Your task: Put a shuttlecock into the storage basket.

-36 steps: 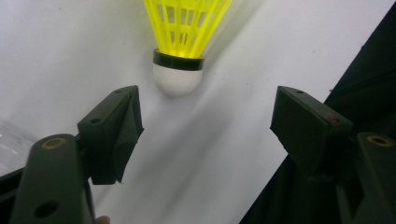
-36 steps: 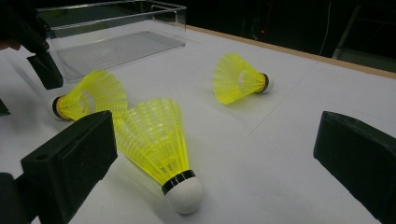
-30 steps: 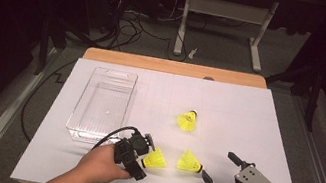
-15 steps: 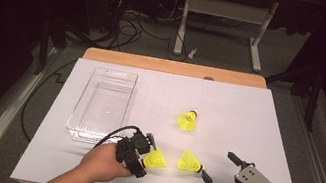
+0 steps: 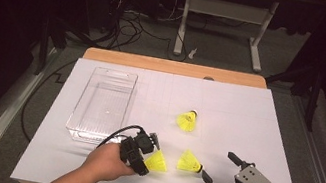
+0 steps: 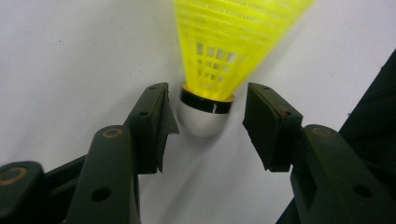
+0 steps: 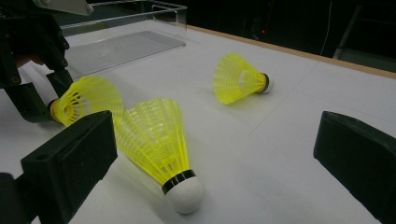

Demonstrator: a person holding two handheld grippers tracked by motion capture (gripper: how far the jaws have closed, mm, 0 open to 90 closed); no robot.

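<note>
Nearest shuttlecock (image 6: 208,102) lies on the white surface (image 5: 248,116), just right of the clear plastic bin (image 5: 103,104). Left gripper (image 6: 205,119) straddles its cork, jaws open, not yet gripping. Judged step: grasp. Next: close on the cork, lift, carry to bin. Right gripper (image 7: 219,158) idle, jaws open, near a second shuttlecock (image 7: 159,144).

Black grippers (image 5: 151,156), grey triangular plate (image 5: 257,180)

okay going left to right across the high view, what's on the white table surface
Clear plastic bin → left claw → yellow shuttlecock at that claw → shuttlecock lying in the middle → right claw
</note>
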